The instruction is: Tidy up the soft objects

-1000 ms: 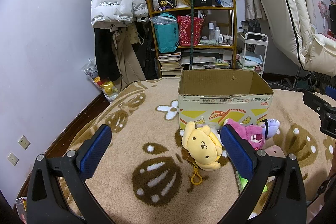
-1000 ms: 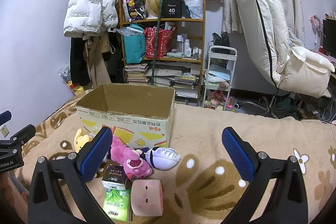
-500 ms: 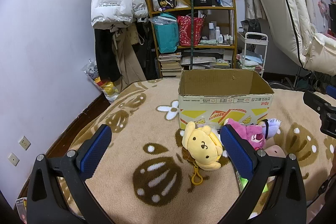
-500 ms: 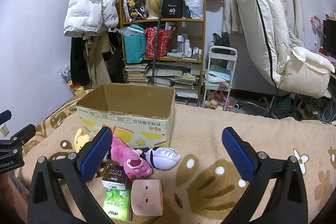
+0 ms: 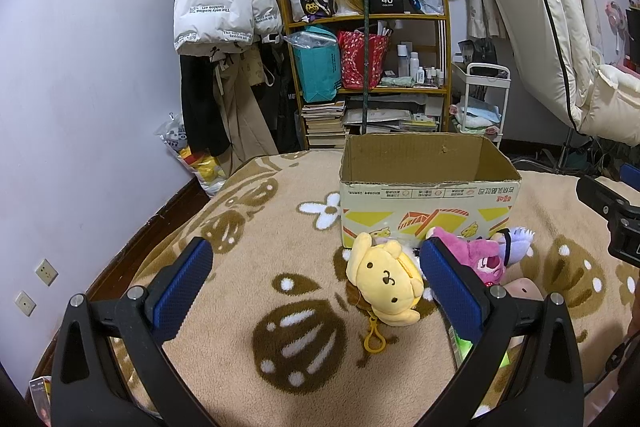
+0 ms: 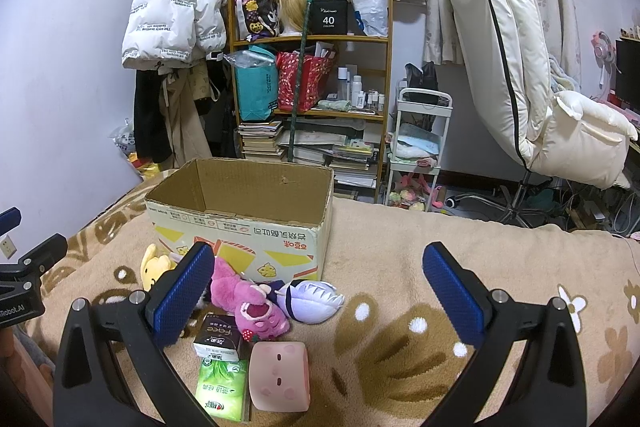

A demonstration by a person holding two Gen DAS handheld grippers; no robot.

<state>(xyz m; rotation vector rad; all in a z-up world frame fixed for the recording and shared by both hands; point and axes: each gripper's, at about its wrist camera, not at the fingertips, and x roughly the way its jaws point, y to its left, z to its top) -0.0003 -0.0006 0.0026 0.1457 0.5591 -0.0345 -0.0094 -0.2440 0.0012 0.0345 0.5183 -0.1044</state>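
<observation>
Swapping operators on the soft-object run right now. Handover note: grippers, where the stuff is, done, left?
Left gripper: open, holding nothing, above the blanket, yellow dog plush between its fingers' line of sight.
Right gripper: open, holding nothing.
Cardboard box: upright on the blanket, open; no items visible inside.
In front of the box: yellow dog plush, pink bear plush, purple plush, pink cube cushion, dark tissue pack, green tissue pack.
Done: nothing boxed, as far as visible.
Left: probably move each soft item into the box; the yellow dog looks nearest for the left gripper.
</observation>
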